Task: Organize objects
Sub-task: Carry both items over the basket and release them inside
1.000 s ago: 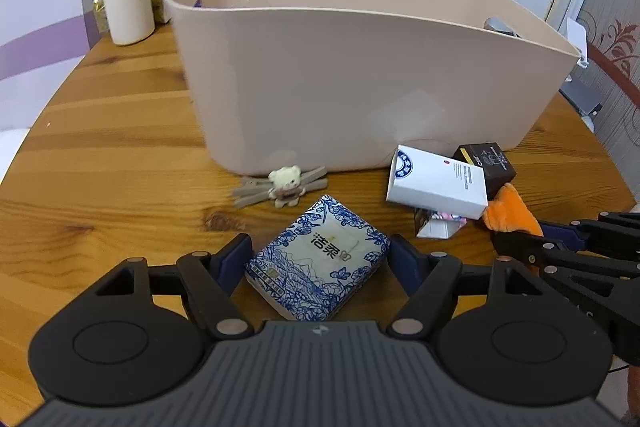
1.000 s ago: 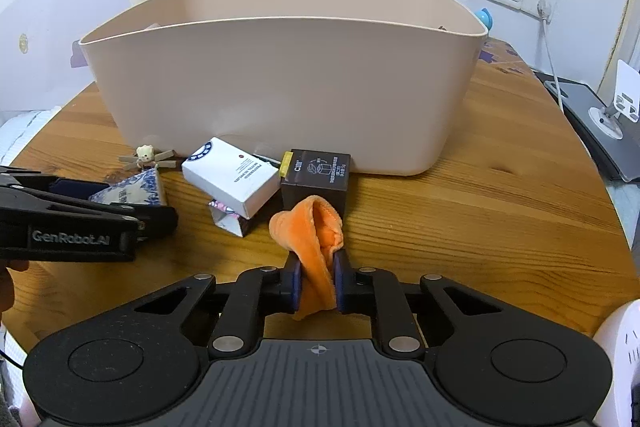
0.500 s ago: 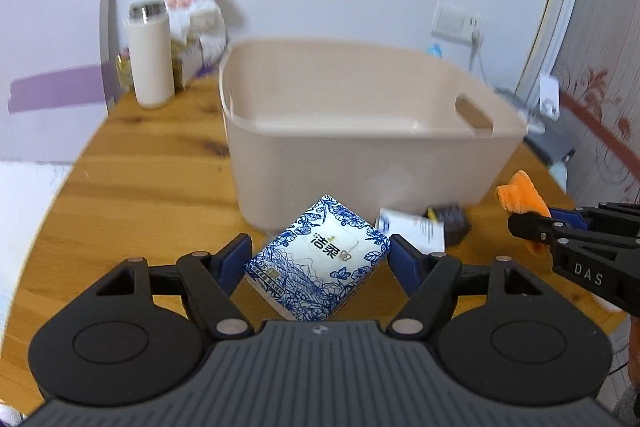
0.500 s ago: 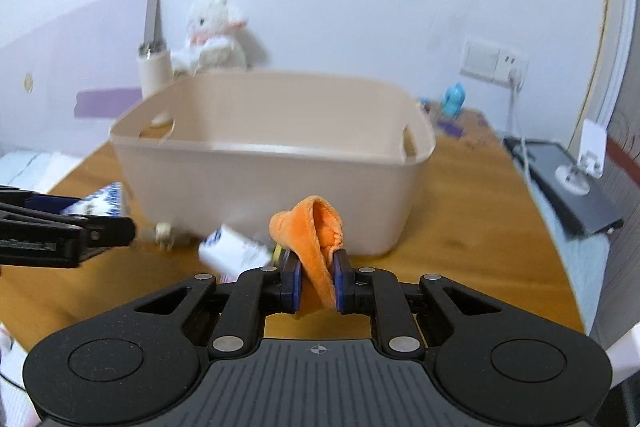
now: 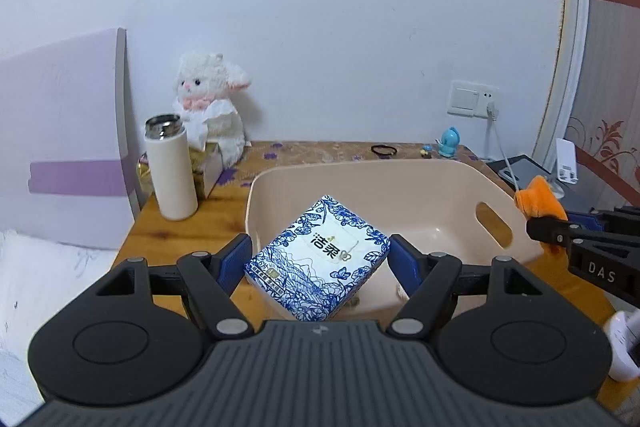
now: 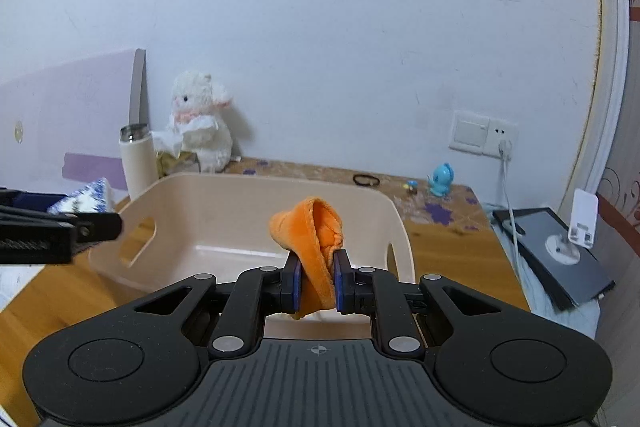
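My left gripper is shut on a blue-and-white tissue pack and holds it above the near rim of the beige plastic bin. My right gripper is shut on an orange plush cloth and holds it above the bin's near rim. The right gripper with the cloth shows at the right of the left wrist view. The left gripper with the pack shows at the left of the right wrist view. The bin's floor looks bare.
A white thermos and a white plush lamb stand at the back left of the wooden table. A small blue figure and a black hair tie lie by the wall. A dark tablet lies right.
Both grippers rose from the tabletop with their objects and now hover over the bin. The boxes and small toy on the table have dropped out of view.
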The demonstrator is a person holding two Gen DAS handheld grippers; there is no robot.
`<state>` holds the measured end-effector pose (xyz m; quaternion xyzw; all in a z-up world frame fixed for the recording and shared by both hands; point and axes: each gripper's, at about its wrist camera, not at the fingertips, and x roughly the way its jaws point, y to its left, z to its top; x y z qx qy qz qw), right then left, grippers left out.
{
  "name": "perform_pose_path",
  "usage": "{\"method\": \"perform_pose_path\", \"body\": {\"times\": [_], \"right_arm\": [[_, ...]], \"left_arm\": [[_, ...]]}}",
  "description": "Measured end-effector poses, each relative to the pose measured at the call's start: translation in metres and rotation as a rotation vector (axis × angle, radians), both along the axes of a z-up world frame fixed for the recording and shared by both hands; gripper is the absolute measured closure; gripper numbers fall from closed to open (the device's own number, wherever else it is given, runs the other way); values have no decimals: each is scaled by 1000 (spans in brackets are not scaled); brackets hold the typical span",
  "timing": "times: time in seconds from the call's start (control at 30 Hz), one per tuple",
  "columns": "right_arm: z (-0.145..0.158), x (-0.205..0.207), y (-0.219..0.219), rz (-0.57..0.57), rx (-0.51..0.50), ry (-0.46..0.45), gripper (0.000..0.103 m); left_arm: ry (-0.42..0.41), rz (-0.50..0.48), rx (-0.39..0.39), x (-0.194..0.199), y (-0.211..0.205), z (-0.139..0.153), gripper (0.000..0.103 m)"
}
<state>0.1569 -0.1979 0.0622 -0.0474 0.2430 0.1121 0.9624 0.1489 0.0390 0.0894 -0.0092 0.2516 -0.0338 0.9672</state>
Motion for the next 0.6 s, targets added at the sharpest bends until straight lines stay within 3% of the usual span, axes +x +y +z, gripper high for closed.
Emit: {"method": "perform_pose_path", "body": {"times": [0.33, 0.6], "right_arm": [[-11, 48, 7, -16, -12, 40, 88], [-42, 68, 13, -46, -47, 131, 82]], "left_arm": [[90, 15, -6, 71, -16, -29, 28], [173, -9, 77, 97, -31, -62, 28]]}}
